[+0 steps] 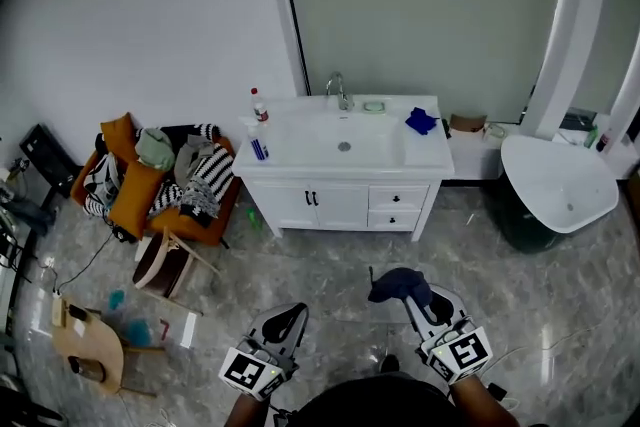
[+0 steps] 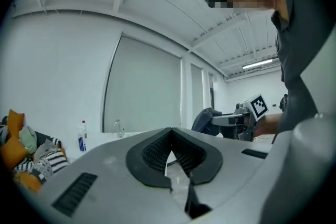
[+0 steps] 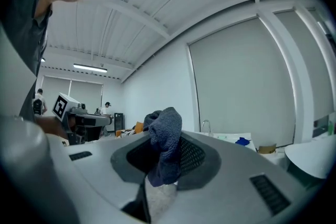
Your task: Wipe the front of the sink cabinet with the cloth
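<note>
Head view: I hold the cloth [image 1: 398, 283] pinched in the right gripper [image 1: 408, 295], low in the frame and well apart from the sink cabinet [image 1: 345, 187]. The right gripper view shows the jaws clamped on it, with fabric bunched above them. The left gripper [image 1: 280, 327] has its jaws pressed together on nothing.

Handling, as I judge it: the cloth is soft, light and limp, and will fold under pressure. Grip the bunched middle and leave a loose pad forward.

Count:
- two grippers
- one held cloth
- one blue cloth [image 1: 421, 121] on the countertop [image 1: 428, 155]
- one cabinet, with two doors [image 1: 312, 205] and two drawers [image 1: 398, 198]
</note>
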The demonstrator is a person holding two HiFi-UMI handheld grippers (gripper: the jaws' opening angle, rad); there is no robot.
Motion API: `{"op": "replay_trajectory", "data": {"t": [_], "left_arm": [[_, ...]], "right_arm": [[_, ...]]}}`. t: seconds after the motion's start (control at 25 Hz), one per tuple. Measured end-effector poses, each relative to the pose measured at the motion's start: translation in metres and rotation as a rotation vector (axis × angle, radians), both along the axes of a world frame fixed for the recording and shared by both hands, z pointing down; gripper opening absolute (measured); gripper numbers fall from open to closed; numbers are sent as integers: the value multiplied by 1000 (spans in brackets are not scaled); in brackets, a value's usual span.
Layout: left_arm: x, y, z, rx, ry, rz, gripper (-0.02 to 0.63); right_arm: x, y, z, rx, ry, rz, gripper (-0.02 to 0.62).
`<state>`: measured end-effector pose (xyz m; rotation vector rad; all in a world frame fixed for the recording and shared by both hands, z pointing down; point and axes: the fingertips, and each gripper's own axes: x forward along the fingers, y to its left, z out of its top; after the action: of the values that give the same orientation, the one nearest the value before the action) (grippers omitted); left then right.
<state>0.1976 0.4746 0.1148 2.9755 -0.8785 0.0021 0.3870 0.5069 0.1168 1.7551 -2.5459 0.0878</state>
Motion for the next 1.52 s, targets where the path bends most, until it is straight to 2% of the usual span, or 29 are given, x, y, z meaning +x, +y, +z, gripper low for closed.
{"op": "replay_trajectory", "data": {"t": [0.12,0.36,0.56,0.8,1.0,1.16,1.4,1.52], "left_arm": [[26,-12,-1,12,-32,-36,5],[61,-26,-6,3,-89,-88,5],[64,-42,-1,-16,-119,-105,5],[60,-84,19,-38,-91,-59,5],[46,-126,3,3,-31,8,5],[19,-161,-4,21,13,33,5],[-29,-204,11,66,13,36,5],[-54,-219,14,64,40,12,5]], "right_arm": [[29,-20,2,2,-30,-18,81],[54,-58,14,22,-75,-99,81],[59,-76,30,-12,-110,-108,81],[54,-106,45,-36,-78,-68,81],[27,-131,25,-37,-49,-20,81],[-10,-159,7,-27,0,-10,81],[-63,-192,2,-38,52,-7,81],[-88,-204,5,-59,96,-40,81]]}}
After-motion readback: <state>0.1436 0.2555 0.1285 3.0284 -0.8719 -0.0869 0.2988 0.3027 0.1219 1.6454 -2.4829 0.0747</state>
